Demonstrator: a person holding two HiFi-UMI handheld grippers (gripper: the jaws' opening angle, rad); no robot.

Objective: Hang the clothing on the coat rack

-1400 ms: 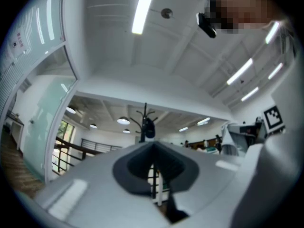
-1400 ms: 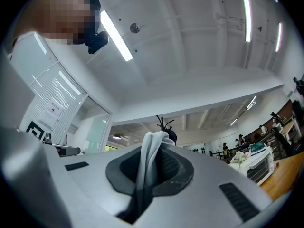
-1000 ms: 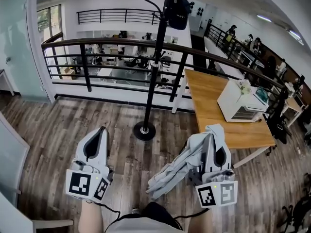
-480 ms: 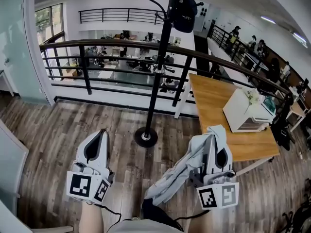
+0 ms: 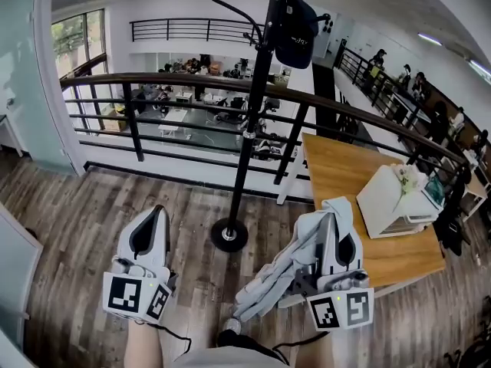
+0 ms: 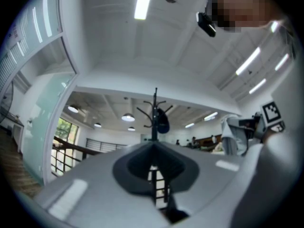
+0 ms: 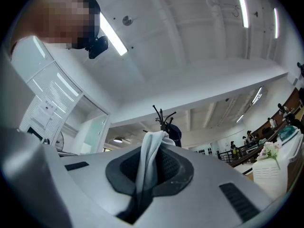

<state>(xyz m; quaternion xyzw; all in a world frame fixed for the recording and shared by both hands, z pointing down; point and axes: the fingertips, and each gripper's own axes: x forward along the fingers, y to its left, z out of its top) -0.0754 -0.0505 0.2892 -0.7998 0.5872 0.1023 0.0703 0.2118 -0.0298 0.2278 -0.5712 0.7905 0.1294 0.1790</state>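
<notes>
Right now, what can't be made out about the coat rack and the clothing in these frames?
Black metal coat rack: its top hooks are cut off by the head view's upper edge, and it is tiny in both gripper views.
Dark item hanging on it: too dark to identify.
Pale grey cloth garment: type unclear, because it is bunched around the right gripper.

One coat rack [image 5: 247,129] stands with one dark item [image 5: 296,27] on it. One grey garment [image 5: 291,267], one desk [image 5: 337,167], one white box [image 5: 395,198].
</notes>
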